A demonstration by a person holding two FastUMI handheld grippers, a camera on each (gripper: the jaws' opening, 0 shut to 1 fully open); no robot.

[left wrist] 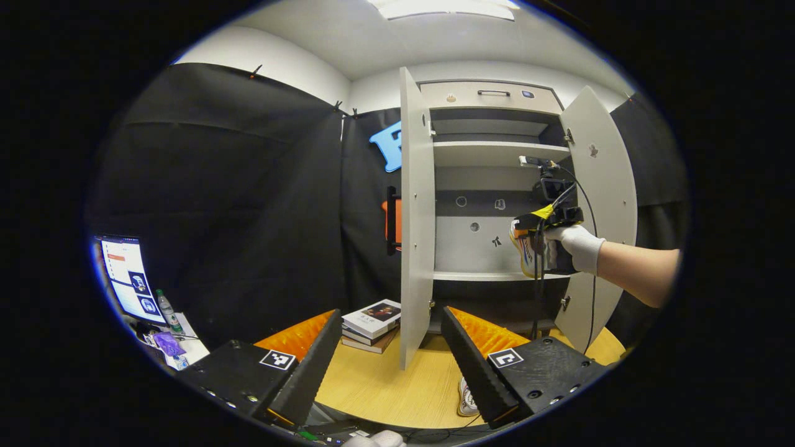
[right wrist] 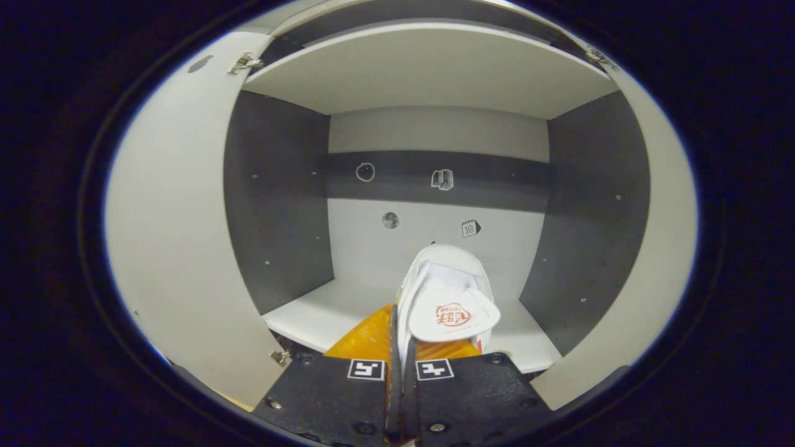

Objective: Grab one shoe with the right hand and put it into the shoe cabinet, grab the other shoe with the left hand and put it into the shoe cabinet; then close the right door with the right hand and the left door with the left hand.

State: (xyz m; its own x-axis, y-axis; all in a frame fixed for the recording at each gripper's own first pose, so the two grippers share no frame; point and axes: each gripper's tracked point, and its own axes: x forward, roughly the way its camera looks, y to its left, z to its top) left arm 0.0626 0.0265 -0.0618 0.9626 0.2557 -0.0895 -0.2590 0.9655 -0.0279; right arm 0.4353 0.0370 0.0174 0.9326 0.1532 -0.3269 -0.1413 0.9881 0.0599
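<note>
**White shoe going in, second one waiting**

White first shoe (right wrist: pixel 447 298) is hanging at the cabinet (right wrist: pixel 397 81) mouth, just above the lower shelf (right wrist: pixel 310 313), with the right gripper (right wrist: pixel 400 347) pinching its collar between nearly closed fingers. Nothing is stowed yet. The left gripper (left wrist: pixel 391 366) is idling with fingers spread wide over the table (left wrist: pixel 385 385), the second shoe (left wrist: pixel 467 397) lying beside it. Both doors are standing open.

Recording booth, black cloth walls (left wrist: pixel 248 186), monitor (left wrist: pixel 127 279), shoe cabinet (left wrist: pixel 490 186) on table (left wrist: pixel 385 385)
</note>
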